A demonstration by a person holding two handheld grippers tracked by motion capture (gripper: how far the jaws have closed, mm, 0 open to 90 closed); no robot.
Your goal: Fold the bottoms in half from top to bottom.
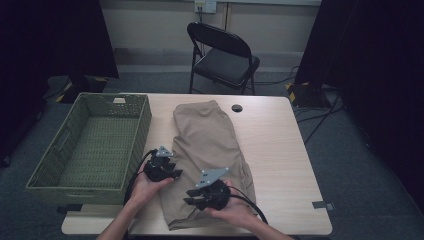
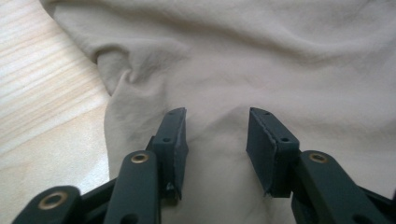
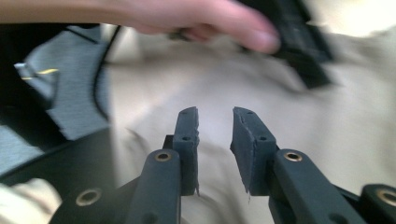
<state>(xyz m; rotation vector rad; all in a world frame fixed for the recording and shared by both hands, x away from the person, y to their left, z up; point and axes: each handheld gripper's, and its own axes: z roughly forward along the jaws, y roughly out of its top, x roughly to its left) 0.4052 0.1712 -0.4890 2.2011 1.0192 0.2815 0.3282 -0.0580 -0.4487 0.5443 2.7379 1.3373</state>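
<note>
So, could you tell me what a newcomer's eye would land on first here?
Probably the tan garment spread down the middle of the table, with the left gripper and right gripper over its near end, jaws apart. Next, the green woven basket at the table's left.

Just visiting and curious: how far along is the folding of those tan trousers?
The tan trousers already lie folded lengthwise on the table. Both the left gripper and right gripper hover open over the near end. The green basket holds nothing yet.
</note>
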